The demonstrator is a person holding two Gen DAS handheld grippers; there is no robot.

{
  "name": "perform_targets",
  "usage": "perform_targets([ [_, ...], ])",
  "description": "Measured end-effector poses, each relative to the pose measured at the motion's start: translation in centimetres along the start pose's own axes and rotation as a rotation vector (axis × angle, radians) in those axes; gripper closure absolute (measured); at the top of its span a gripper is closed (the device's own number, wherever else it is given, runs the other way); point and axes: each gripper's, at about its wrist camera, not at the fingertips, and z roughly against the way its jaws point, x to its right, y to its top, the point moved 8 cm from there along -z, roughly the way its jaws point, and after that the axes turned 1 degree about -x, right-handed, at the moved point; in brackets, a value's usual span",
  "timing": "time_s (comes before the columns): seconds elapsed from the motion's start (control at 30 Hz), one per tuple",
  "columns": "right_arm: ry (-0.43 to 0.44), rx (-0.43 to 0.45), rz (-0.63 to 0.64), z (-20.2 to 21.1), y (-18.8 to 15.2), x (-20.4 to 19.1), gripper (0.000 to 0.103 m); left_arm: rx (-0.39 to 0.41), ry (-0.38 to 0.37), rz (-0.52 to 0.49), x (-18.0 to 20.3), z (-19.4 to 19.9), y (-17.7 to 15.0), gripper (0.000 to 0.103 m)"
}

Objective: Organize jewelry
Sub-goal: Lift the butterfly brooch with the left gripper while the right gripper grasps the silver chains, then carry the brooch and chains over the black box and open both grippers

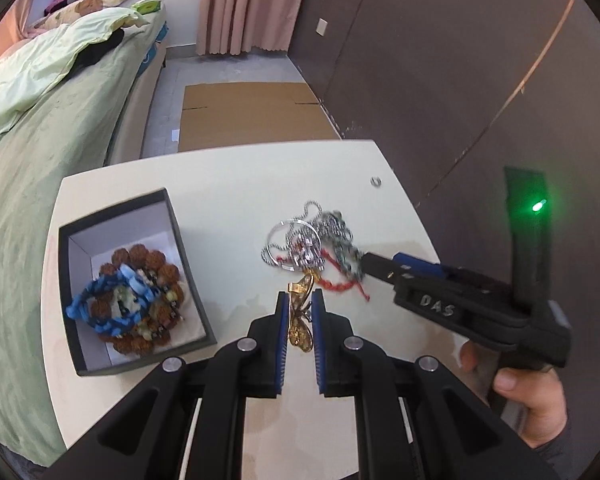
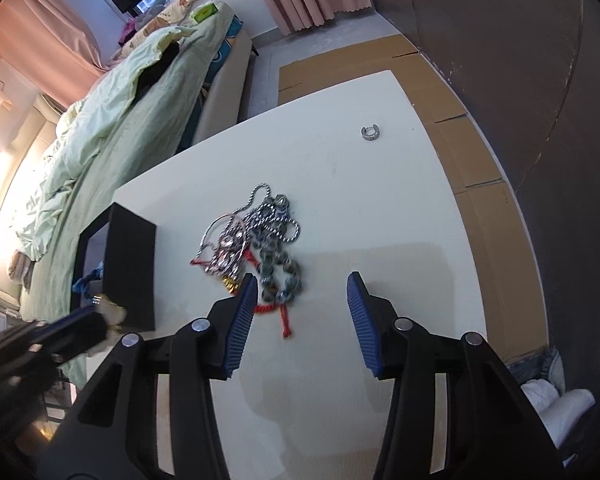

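While clamping a gold pendant (image 1: 300, 322), the left hand-held gripper (image 1: 299, 300) is nearly closed.

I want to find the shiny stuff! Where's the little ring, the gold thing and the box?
ring (image 2: 371, 133), right wrist view, on its band
gold thing (image 1: 299, 322), left wrist view, on its middle between the pads
box (image 1: 190, 256), left wrist view, on its right wall

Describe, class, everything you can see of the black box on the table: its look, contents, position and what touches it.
The black box is open, with no lid on it. It has dark outer walls and a pale lining, and looks like card. It stands upright on the left part of the white table, beside the bed. Inside lie a brown bead bracelet and a blue braided cord, tangled together with other small pieces. Neither claw touches it; the loose jewelry pile lies apart, to its right.
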Motion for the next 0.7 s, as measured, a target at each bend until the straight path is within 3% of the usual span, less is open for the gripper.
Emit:
perform_targets([
  [0.23, -0.098, -0.022, 0.112, -2.1, 1.0, -1.7, 0.057, 0.034, -0.008, 0.047, -1.5, 1.5, 1.2, 0.094],
  [0.3, -0.118, -0.037, 0.146, -2.5, 1.0, -2.1, 0.087, 0.041, -0.01, 0.055, -1.9, 2.0, 1.1, 0.094],
  [0.33, -0.101, -0.063, 0.142, -2.8, 0.9, -2.3, 0.092, 0.043, -0.011, 0.058, -2.1, 2.2, 1.0, 0.094],
  [0.43, -0.078, -0.065, 0.128, -2.6, 0.8, -2.3, 0.093, 0.058, -0.01, 0.075, -3.1, 3.0, 1.0, 0.094],
  [0.57, 0.036, -0.024, 0.095, -0.3, 1.2, -3.5, 0.094, 0.088, -0.017, 0.11, -4.6, 4.5, 1.4, 0.094],
  [0.7, 0.093, 0.017, 0.103, 2.5, 2.0, -5.3, 0.094, 0.114, -0.027, 0.131, -5.4, 5.9, 1.7, 0.094],
])
